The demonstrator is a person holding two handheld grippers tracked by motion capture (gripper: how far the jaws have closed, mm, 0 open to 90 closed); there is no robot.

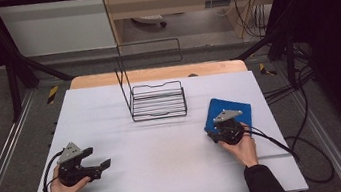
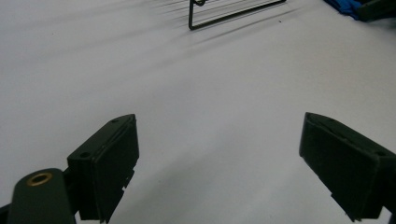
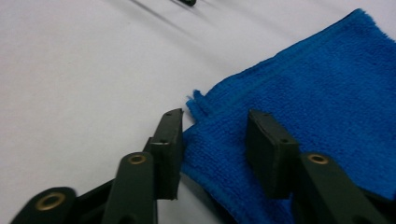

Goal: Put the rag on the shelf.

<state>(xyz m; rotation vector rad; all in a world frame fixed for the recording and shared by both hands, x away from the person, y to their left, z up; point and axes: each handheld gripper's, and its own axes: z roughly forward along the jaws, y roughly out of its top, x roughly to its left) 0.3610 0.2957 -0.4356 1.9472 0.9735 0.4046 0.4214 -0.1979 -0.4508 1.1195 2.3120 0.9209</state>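
A blue towel [image 1: 233, 106] lies flat on the white table [image 1: 166, 152] at the right. My right gripper [image 1: 217, 128] sits low at the towel's near left corner. In the right gripper view [image 3: 215, 116] its jaws stand partly apart: one is at the towel's [image 3: 317, 84] edge, the other rests over the cloth, and the corner lies loose between them without being pinched. My left gripper [image 1: 100, 155] hovers over bare table at the near left. Its jaws [image 2: 218, 119] are wide open with nothing between them.
A black wire rack [image 1: 157, 101] with a tall upright handle stands at the middle back of the table; its front edge [image 2: 233, 11] is at the top of the left gripper view. Cables trail off the table's right side.
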